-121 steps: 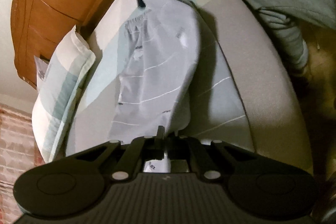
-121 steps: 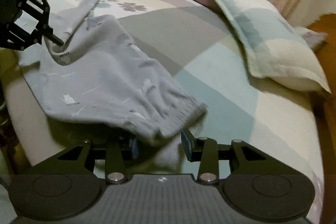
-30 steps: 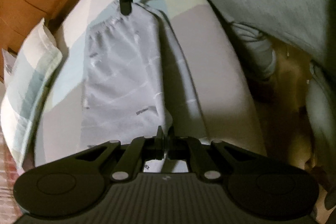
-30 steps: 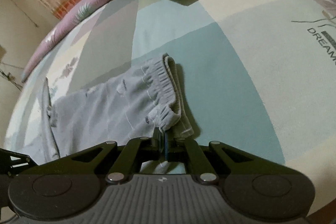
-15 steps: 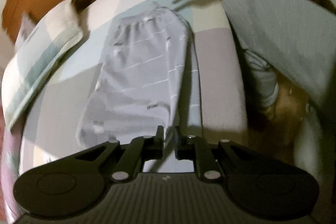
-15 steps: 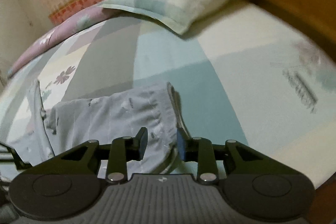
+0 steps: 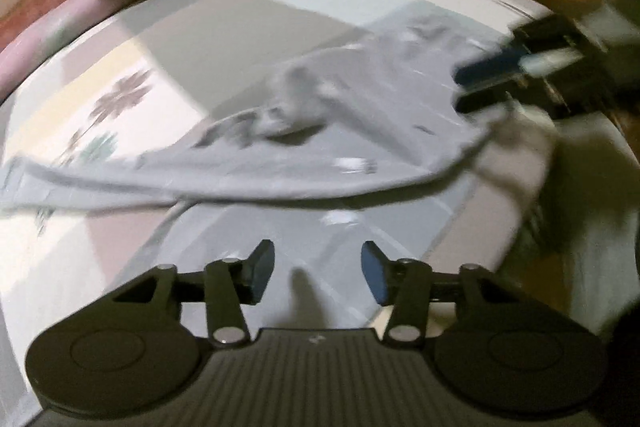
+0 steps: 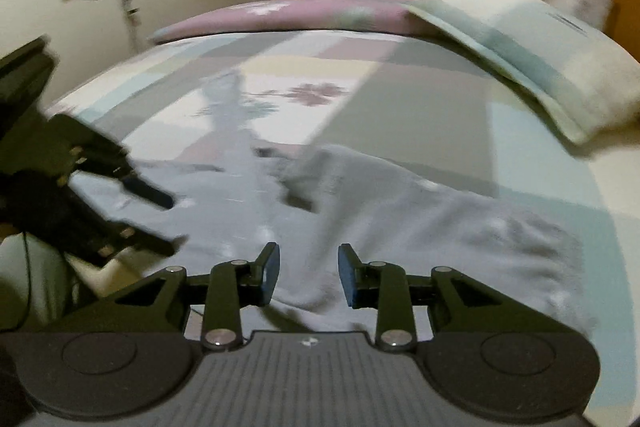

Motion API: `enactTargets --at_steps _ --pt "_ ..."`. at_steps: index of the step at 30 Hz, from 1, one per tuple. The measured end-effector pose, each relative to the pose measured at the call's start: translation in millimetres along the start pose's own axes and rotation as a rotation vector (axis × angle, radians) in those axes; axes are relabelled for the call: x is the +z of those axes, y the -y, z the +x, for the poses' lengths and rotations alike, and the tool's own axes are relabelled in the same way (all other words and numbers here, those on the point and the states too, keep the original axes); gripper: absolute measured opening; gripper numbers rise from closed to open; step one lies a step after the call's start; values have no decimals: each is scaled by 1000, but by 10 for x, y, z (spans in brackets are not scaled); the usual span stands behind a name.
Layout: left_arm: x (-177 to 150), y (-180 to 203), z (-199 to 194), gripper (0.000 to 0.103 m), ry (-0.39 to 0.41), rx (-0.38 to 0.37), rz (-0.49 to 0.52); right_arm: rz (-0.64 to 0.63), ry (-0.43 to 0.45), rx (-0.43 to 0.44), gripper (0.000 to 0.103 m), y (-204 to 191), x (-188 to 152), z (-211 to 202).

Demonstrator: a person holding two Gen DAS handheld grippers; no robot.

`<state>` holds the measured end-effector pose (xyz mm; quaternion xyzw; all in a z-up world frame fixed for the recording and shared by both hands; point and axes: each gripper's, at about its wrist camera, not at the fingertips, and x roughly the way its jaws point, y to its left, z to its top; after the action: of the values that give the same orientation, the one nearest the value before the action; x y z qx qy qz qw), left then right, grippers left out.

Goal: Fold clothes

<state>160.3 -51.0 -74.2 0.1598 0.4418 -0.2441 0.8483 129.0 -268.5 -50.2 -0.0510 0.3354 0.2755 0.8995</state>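
My left gripper (image 7: 318, 277) hangs over the near edge of the bed (image 7: 240, 27), its jaws opening with nothing pinched between the blue pads; only the flat grey cloth lies beneath them. My right gripper (image 8: 306, 277) also stands with its jaws parted, and no fabric is caught between its pads, though the cloth shows in the gap below. The grey trousers (image 7: 360, 155) lie spread across the near part of the bed, folded over on themselves so that a rounded fold edge runs along the side nearest my left gripper, with one narrow strip of the garment trailing off toward the bed's left edge. From my right side the trousers (image 8: 400, 219) cover the near edge of the bed, and a thin length of them stretches away toward the far edge, across the flower print on the sheet. The pillow (image 8: 540, 67) rests at the far right corner of the bed, well apart from the trousers, and a pink blanket (image 8: 300, 15) lies along the far edge. Both views are blurred, so the finer creases of the fold cannot be told.
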Motion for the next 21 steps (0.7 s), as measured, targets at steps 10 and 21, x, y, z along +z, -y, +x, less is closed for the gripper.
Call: enactTargets --at_steps 10,21 --pt "-92 -760 6 72 7 -10 -379 -316 -38 -58 36 -730 163 657" --pt "-96 -1084 93 73 30 -139 -548 -502 -60 -159 3 -1057 163 1209"
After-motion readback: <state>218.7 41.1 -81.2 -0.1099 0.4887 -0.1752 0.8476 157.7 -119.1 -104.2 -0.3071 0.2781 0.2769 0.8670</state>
